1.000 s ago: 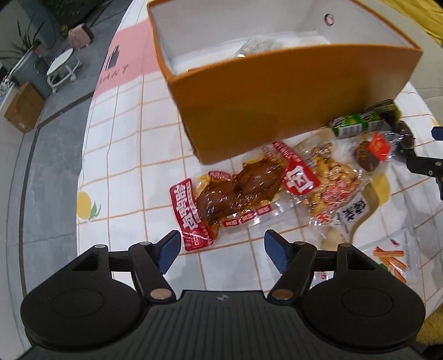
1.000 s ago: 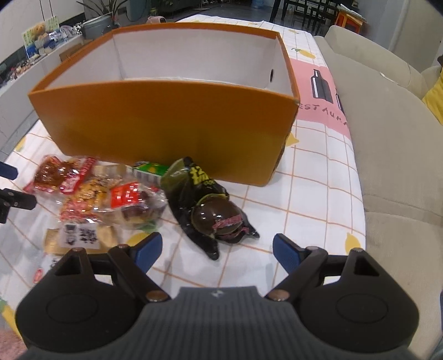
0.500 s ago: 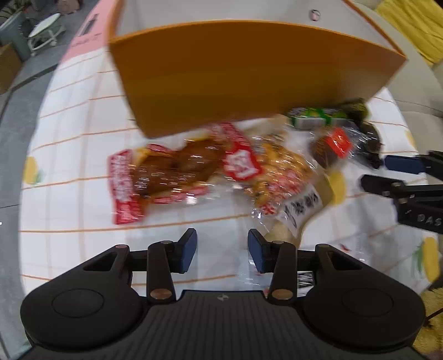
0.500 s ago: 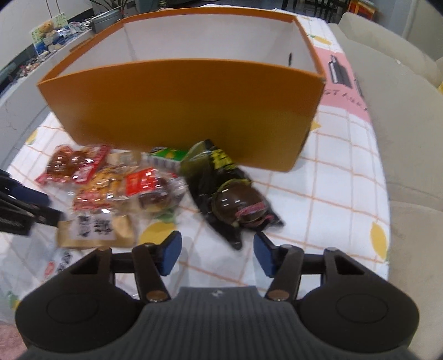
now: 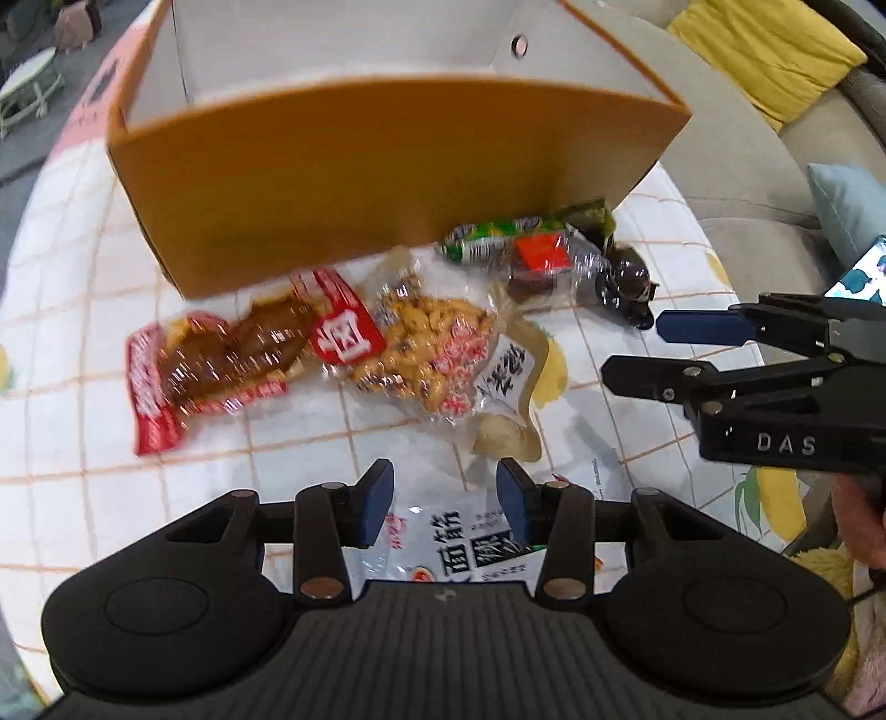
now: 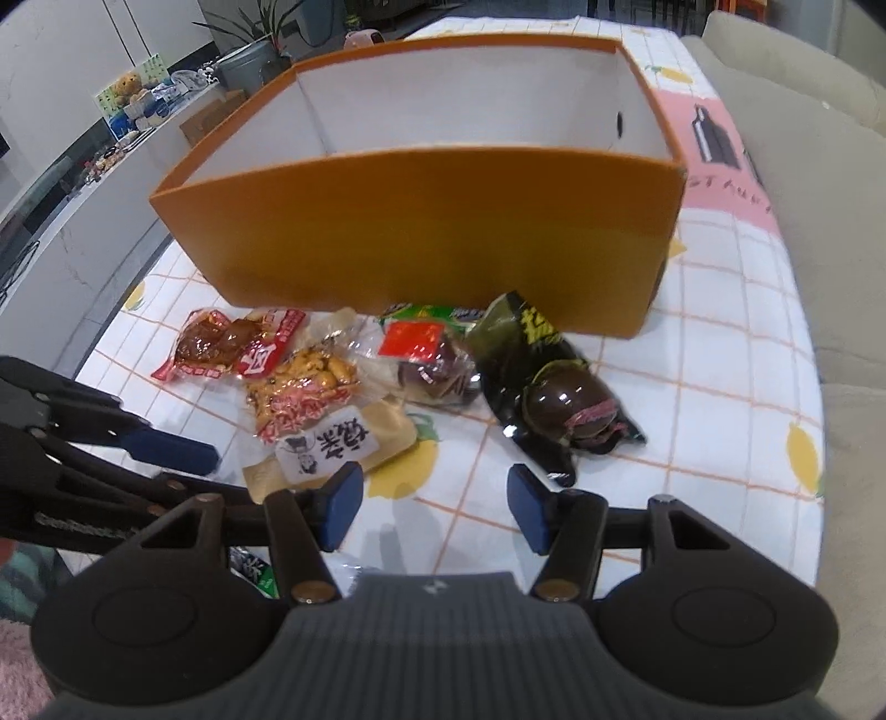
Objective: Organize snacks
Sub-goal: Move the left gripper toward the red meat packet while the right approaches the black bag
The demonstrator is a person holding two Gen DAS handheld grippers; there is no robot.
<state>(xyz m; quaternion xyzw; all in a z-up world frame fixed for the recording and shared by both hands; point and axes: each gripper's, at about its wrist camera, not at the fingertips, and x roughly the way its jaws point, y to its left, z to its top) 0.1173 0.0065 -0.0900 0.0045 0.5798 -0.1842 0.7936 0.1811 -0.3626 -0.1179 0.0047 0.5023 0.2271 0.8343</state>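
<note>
An orange box (image 5: 332, 183) (image 6: 443, 221) with a white inside stands on the checked tablecloth. In front of it lie a red meat packet (image 5: 221, 360) (image 6: 221, 343), a peanut packet (image 5: 421, 343) (image 6: 304, 387), a beige labelled pouch (image 5: 506, 382) (image 6: 332, 443), a green packet (image 5: 498, 238), a clear packet with a red label (image 6: 426, 354) and a black egg packet (image 5: 620, 277) (image 6: 565, 387). My left gripper (image 5: 444, 498) hovers over a white packet (image 5: 459, 540), its jaws opening and pressing on nothing. My right gripper (image 6: 434, 507) stands open over bare cloth, short of the black packet.
A beige sofa (image 6: 803, 111) runs along the table's right side, with a yellow cushion (image 5: 764, 50) on it. The table edge and grey floor (image 5: 22, 166) lie to the left. A person's hand (image 5: 858, 515) holds the right gripper, close beside the left one.
Both grippers' jaws have narrowed from wide apart. My left gripper has shifted right and now hangs over the white packet. The right gripper has tilted and risen slightly. The snacks lie as before.
</note>
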